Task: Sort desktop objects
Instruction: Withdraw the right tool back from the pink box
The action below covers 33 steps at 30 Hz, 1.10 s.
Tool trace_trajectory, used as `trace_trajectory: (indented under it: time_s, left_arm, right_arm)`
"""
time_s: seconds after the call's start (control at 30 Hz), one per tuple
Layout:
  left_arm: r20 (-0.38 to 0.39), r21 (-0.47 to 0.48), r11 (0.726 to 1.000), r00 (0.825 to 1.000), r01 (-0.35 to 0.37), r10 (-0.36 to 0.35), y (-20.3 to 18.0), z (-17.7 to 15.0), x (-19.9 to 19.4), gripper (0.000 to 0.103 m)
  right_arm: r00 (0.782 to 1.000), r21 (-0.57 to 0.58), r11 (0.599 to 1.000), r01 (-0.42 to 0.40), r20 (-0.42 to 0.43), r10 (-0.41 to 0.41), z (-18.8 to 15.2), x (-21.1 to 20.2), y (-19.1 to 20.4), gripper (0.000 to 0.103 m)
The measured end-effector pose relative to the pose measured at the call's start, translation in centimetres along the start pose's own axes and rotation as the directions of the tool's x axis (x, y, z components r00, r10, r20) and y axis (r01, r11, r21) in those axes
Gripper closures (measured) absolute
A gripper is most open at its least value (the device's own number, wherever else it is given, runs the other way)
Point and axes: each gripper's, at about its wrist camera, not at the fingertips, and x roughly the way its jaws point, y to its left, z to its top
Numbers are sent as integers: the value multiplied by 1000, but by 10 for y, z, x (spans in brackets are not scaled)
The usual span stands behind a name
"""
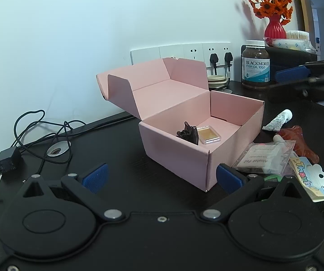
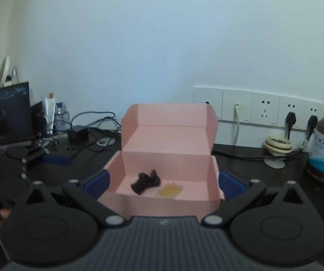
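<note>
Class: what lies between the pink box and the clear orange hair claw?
In the left wrist view, a white tube lies between the pink box and the orange hair claw.

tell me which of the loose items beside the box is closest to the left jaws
The alcohol pad packet, lying just past the left gripper's right finger; the tube and red clip lie farther back.

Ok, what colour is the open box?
Pale pink box, inside and out; clearest in the left wrist view.
</note>
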Motion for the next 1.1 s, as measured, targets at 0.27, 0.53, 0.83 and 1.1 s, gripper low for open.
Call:
trace_trajectory:
  time_s: [0.27,0.53,0.83,1.1]
  left_arm:
    - [4,-9,1000,1000,-5,5,1,0,-1,0]
    - [1,-21,1000,1000,-1,1,3,0,0,0]
    - [-1,-39,999,1000,2,-2,6,0,1,0]
    - [4,-47,999,1000,-19,19,6,0,-1,0]
  right_arm:
    - [997,32,996,-81,14,80,-19,-12,-23,1]
    - [998,37,998,-49,-27,50,-32,-14,-38,1]
    - [999,22,999,-35,-23,35,-42,-18,-42,1]
    - [999,44,999,-22,28,21,-44,-25,-43,1]
